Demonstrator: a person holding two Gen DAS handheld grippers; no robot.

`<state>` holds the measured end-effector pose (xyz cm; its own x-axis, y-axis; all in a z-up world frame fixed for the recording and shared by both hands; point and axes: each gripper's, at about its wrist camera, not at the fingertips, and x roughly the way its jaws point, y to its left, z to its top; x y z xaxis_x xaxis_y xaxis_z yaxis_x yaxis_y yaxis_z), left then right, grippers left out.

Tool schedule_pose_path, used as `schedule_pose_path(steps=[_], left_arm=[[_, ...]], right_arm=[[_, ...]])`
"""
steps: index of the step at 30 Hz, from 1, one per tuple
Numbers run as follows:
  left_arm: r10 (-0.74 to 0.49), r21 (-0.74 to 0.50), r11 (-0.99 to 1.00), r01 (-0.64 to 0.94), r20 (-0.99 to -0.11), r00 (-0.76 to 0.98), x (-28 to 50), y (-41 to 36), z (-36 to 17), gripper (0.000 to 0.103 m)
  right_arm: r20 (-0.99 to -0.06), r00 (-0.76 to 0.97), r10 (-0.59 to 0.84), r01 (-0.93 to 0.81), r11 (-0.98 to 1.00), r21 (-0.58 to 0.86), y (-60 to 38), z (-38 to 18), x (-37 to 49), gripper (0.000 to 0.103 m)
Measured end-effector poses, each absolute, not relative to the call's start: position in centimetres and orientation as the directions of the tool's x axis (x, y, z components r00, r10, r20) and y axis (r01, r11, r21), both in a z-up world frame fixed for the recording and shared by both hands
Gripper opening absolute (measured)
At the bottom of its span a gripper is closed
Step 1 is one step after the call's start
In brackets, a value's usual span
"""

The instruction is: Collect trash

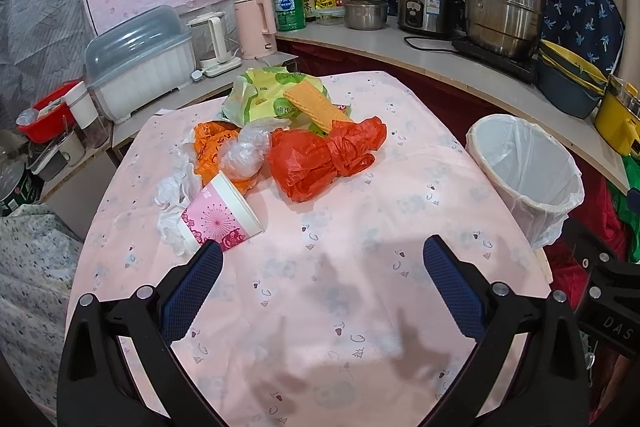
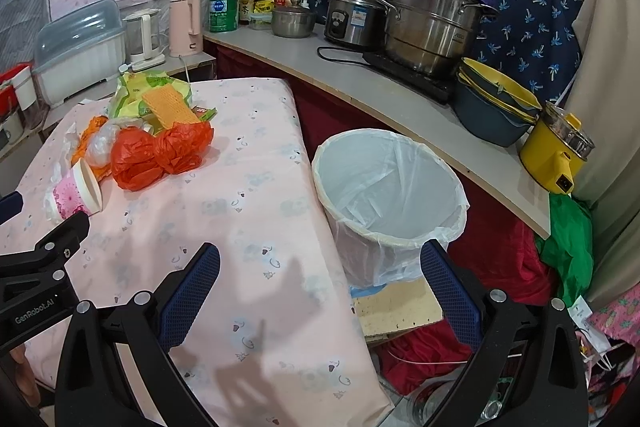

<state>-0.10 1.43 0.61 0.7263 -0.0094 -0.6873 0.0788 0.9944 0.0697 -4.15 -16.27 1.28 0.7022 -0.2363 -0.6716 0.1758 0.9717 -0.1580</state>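
Reaching: left claw (image 1: 322, 255) spread wide, empty.
Nearest trash: paper cup (image 1: 222, 215) on its side, ahead-left, touching a fingertip (image 1: 210, 253).
Right claw (image 2: 320, 263): wide, empty, by the bin (image 2: 390, 207).

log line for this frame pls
left gripper open, empty | right gripper open, empty | trash pile on table | bin empty

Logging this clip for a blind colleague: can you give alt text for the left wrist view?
Open left gripper hovers over a pink tablecloth, empty, facing a trash pile: pink paper cup on its side, red plastic bag, orange wafer. A lined bin stands at right.
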Motion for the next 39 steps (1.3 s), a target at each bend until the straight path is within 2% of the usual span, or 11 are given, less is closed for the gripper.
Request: schedule_pose_path(steps=[39], left_arm=[[-0.012,0.067,0.995,0.077,-0.674,0.739,-0.42,1.33,0.99,0.096]], right_arm=[[-0.664,0.704,-0.254,0.195,0.967,-0.163,-16.75,1.8,-4.17,0.096]])
